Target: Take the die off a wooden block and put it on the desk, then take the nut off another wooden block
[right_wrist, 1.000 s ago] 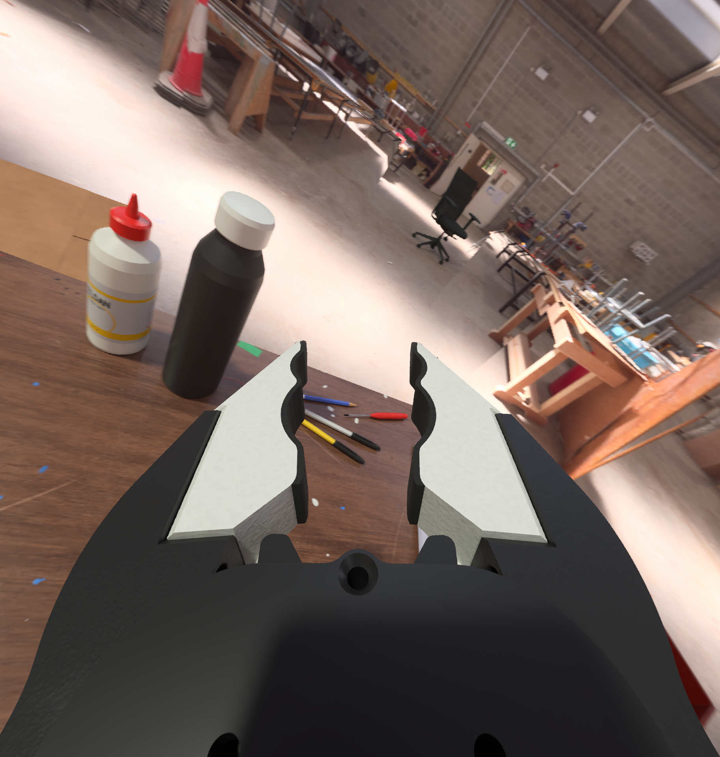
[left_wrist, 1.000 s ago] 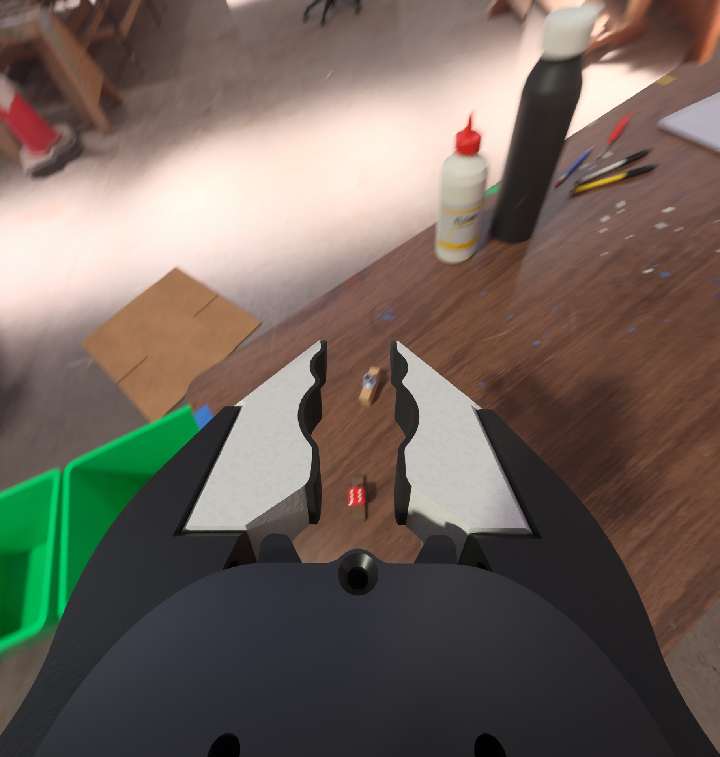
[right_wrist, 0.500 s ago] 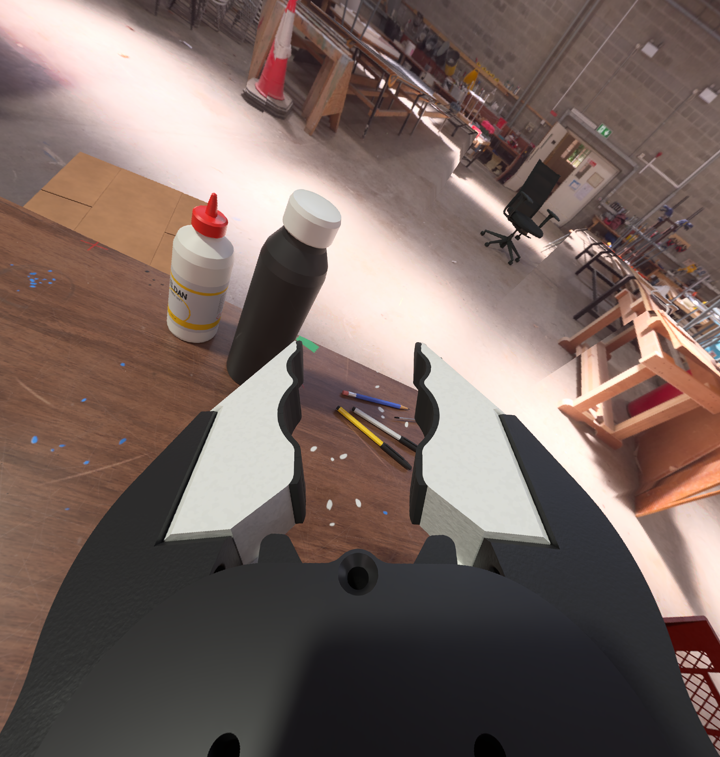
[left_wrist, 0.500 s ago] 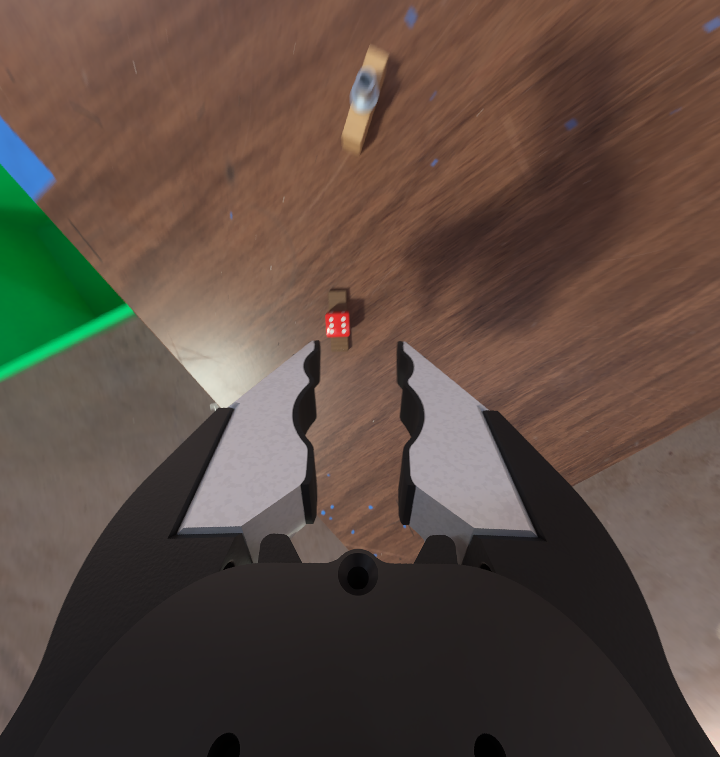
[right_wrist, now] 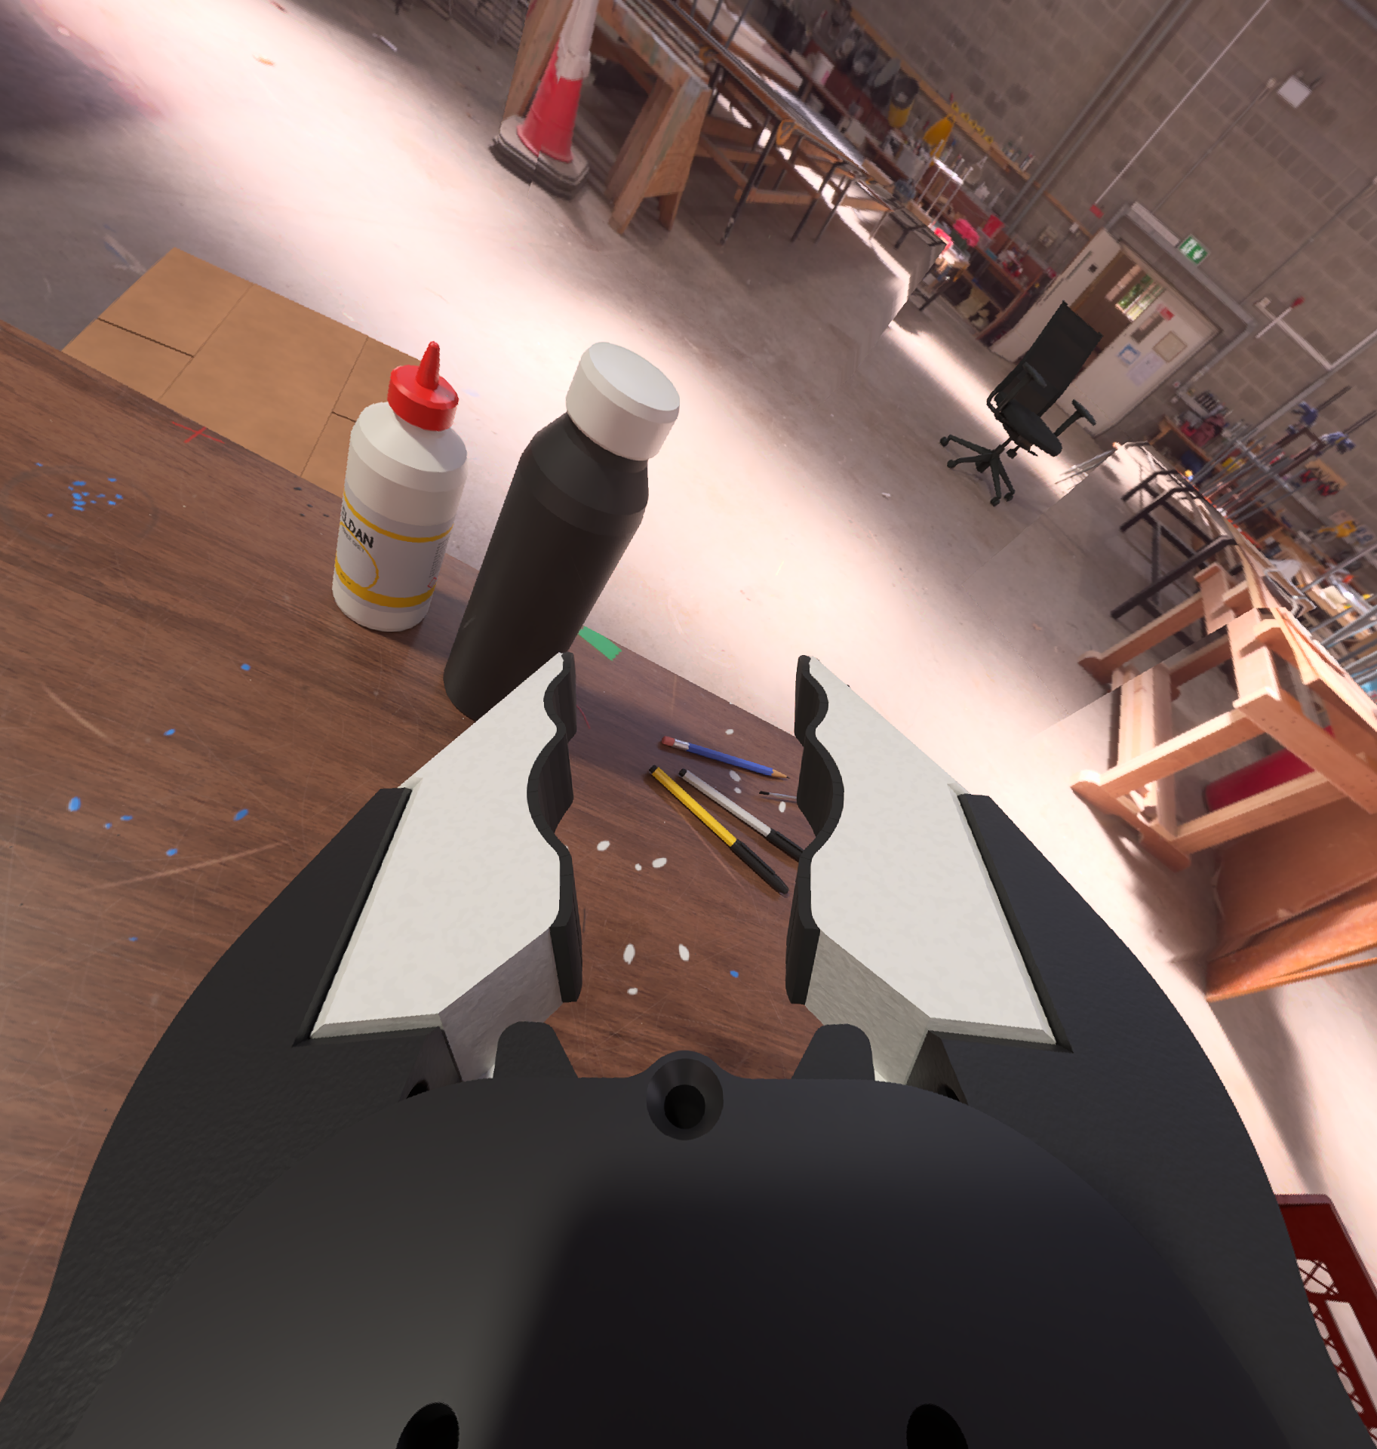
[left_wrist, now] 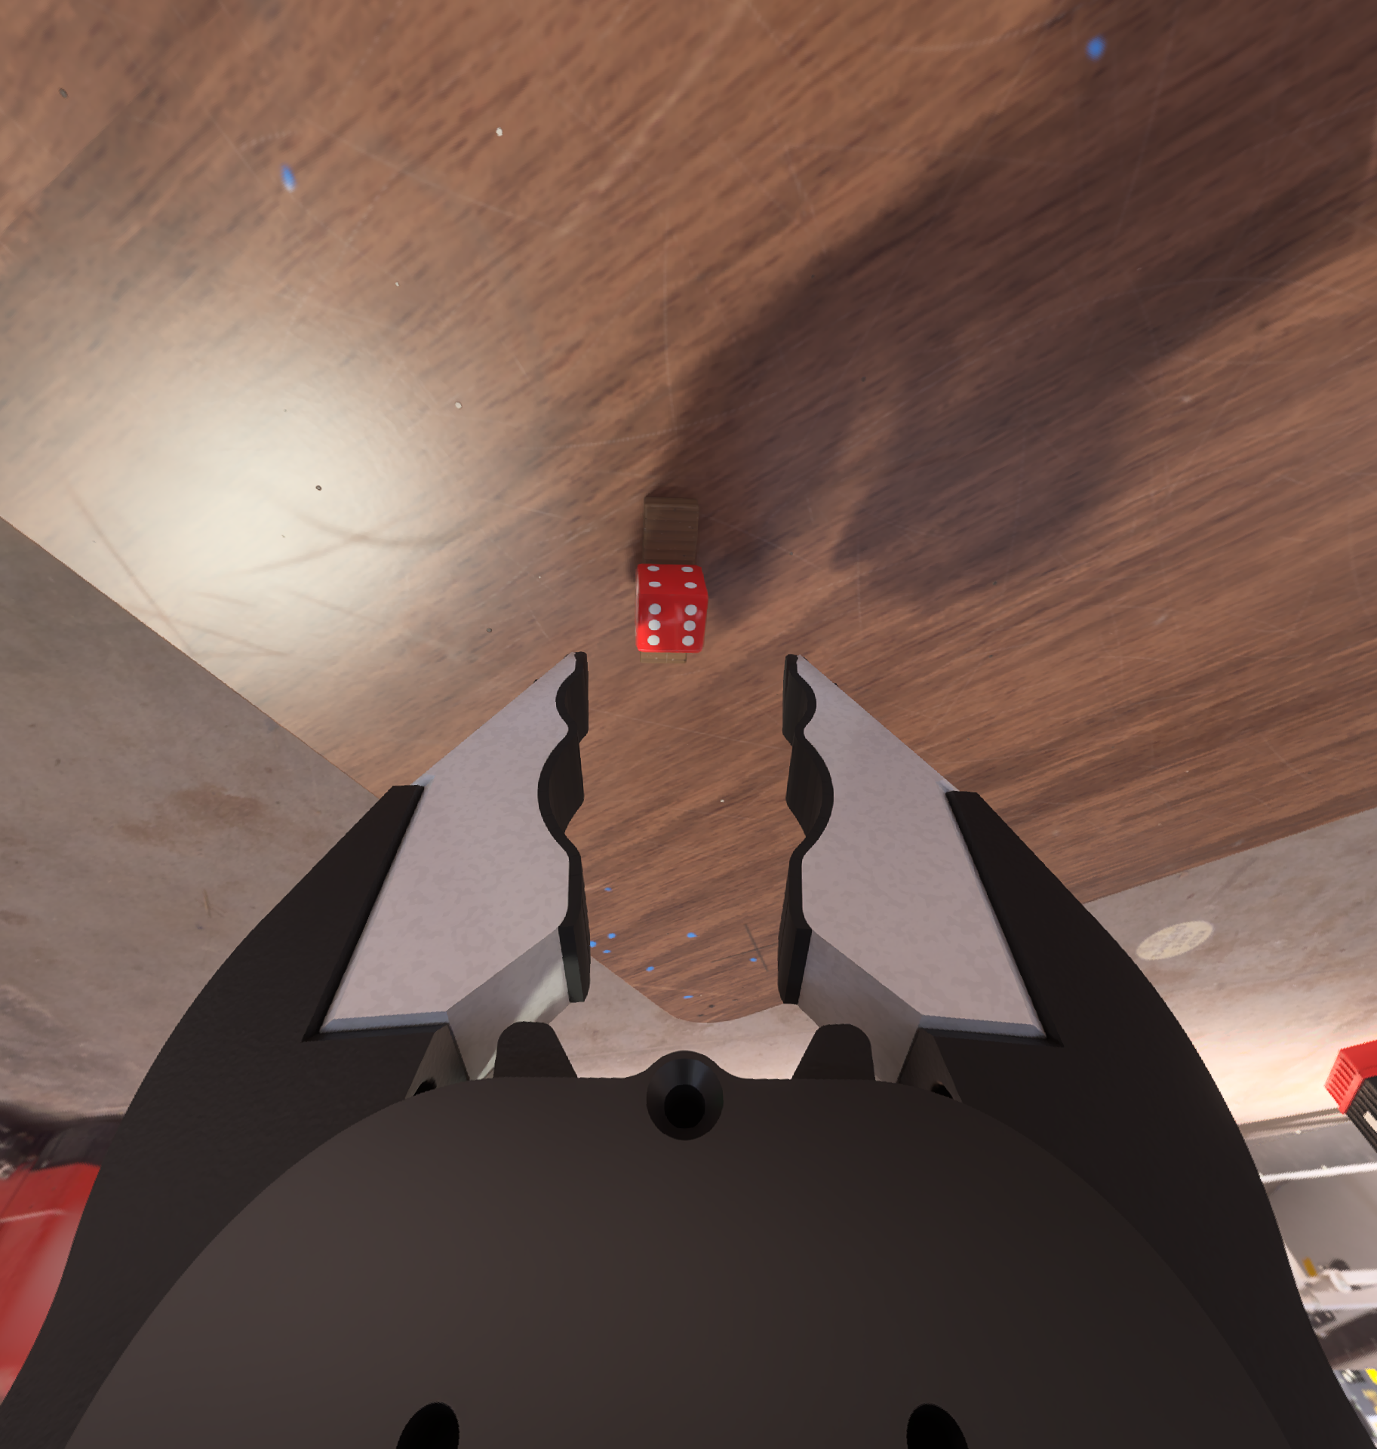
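Note:
A red die (left_wrist: 669, 608) with white pips sits on a small wooden block (left_wrist: 671, 525) on the brown desk (left_wrist: 983, 235). My left gripper (left_wrist: 683, 666) is open and empty, pointing down at the desk, its fingertips just short of the die, which lies slightly left of the gap's centre. My right gripper (right_wrist: 683, 666) is open and empty above the desk, facing the far edge. The nut and its block are not in view now.
A white glue bottle with red cap (right_wrist: 399, 502) and a tall black bottle with white cap (right_wrist: 559, 525) stand near the desk's far edge. Several pens (right_wrist: 716, 808) lie ahead of the right gripper. The desk's corner (left_wrist: 701, 1011) lies under the left gripper.
The left gripper has tilted down and come closer to the die, which now looks larger; the nut block has left its view. The right gripper has drawn back and turned slightly.

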Available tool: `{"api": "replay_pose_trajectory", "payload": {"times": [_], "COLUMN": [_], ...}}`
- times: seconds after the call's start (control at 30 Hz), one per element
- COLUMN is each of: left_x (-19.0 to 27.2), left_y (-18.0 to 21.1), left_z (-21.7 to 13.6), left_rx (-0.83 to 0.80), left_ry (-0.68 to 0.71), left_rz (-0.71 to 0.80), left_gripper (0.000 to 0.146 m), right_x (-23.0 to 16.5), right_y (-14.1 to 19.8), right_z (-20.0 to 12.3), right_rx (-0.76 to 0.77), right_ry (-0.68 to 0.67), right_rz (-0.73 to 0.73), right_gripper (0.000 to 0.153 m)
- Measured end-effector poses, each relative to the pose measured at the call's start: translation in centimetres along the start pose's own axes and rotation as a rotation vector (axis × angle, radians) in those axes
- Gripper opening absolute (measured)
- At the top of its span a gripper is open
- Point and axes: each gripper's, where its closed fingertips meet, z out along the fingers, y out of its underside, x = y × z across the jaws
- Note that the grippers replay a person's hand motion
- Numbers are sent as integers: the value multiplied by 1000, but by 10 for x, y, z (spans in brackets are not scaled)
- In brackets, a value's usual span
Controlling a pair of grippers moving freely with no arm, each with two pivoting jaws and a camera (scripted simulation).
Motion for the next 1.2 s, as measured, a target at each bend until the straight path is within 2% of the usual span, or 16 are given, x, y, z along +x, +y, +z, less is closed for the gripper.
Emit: {"api": "replay_pose_trajectory", "payload": {"times": [0.57, 0.63, 0.73, 1.1, 1.2], "left_x": [-1, -2, -3, -3, -1], "left_y": [0, 0, 1, -2, 0], "left_z": [14, 14, 15, 13, 1], "left_rx": [-33, -35, -35, -39, 1], "left_ry": [39, 28, 22, -6, -12], "left_rz": [49, 56, 66, 90, 111], "left_gripper": [48, 41, 18, 18, 18], "right_x": [-6, -7, -8, -12, -12], "right_y": [4, 4, 5, 8, 9], "right_z": [4, 4, 4, 7, 7], "right_rx": [-35, -37, -39, -64, -67], "right_ry": [-15, -17, -22, -30, -29], "right_rz": [-45, -46, -50, -71, -71], "right_gripper": [56, 56, 56, 56, 56]}}
